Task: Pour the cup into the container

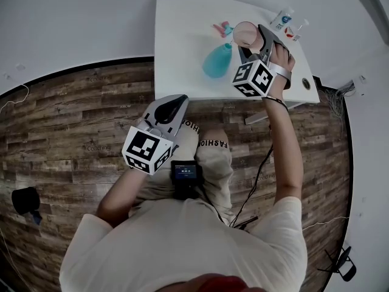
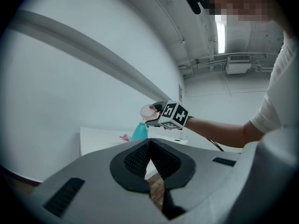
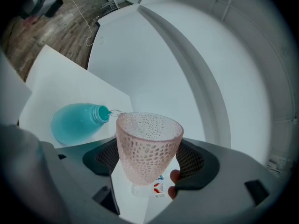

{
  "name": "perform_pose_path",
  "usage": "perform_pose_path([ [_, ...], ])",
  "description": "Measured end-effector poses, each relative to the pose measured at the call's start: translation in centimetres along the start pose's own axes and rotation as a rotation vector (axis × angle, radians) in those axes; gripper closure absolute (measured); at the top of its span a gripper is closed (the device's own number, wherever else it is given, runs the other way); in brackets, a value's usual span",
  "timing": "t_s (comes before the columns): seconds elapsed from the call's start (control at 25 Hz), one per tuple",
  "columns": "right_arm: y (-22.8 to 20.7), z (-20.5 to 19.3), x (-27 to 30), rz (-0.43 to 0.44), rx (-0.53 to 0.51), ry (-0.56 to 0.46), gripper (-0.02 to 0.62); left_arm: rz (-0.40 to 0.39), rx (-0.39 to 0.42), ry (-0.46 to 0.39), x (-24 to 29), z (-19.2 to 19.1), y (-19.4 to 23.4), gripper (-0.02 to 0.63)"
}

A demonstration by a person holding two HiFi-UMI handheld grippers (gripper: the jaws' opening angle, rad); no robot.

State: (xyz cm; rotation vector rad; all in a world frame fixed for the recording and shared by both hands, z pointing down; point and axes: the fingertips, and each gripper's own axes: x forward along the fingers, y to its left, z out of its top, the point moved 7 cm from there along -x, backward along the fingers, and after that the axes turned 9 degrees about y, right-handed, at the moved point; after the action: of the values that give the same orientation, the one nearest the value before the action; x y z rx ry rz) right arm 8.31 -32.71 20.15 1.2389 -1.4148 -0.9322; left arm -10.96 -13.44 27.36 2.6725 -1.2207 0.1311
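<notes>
Right tool (image 3: 150,158) clamps one cup (image 3: 148,141), tipped toward one teal container (image 3: 74,121) — left tool (image 2: 150,164) closed, seemingly empty.

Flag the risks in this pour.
1. The cup has a wide rim and the teal bottle a narrow neck, so the pour may miss onto the table.
2. Nothing steadies the bottle. The left gripper is shut and off the table, so a knock from the right gripper could tip it.

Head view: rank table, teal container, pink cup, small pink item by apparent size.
1. table
2. teal container
3. pink cup
4. small pink item
Container versus cup is unsure: the cup is held up, nearer the camera.
</notes>
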Motion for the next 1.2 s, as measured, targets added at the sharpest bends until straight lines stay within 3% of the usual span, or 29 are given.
perform_pose_path([
  [1.2, -0.24, -0.01, -0.09, -0.045, -0.053, 0.013, 0.216, -0.001, 0.002, -0.002, 0.14, 0.18, -0.13, 0.595],
])
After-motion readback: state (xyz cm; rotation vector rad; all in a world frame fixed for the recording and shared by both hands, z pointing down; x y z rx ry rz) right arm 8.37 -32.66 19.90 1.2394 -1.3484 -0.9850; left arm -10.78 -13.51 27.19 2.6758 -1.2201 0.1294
